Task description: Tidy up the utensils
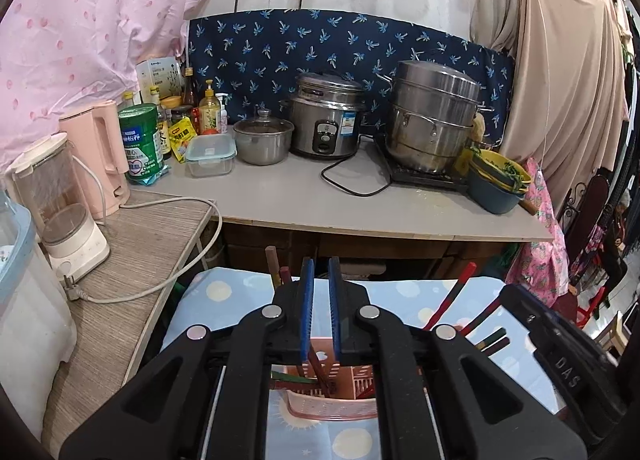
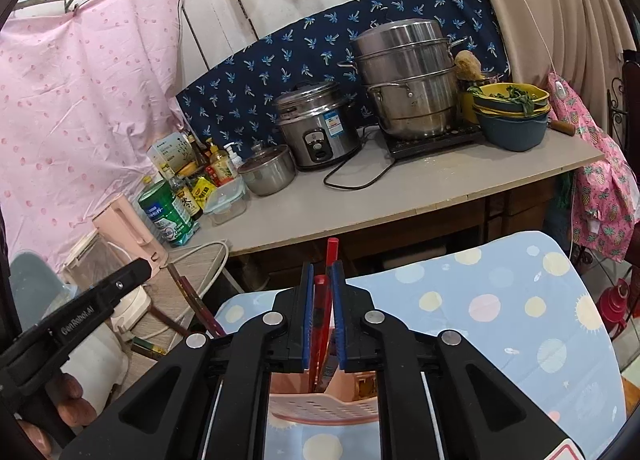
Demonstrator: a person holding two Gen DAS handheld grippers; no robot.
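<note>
The pink basket [image 2: 324, 400] sat on the spotty blue cloth [image 2: 500, 300], just under both claws, at about 6 o'clock in each view. Your right claw [image 2: 321, 312] was clamped on red chopsticks [image 2: 322, 300], which stuck up toward 12 o'clock with their low ends dipping into the basket. Your left claw [image 1: 320, 308] was squeezed nearly together, and dark chopsticks [image 1: 316, 370] ran down between its pads into the basket, so it looked like it held them too. More dark sticks [image 1: 278, 266] poked up at 11 o'clock from it. To do this step well, you needed to keep each bunch straight up, aim at one slot, lower slowly, and let go only when the tips were inside.
</note>
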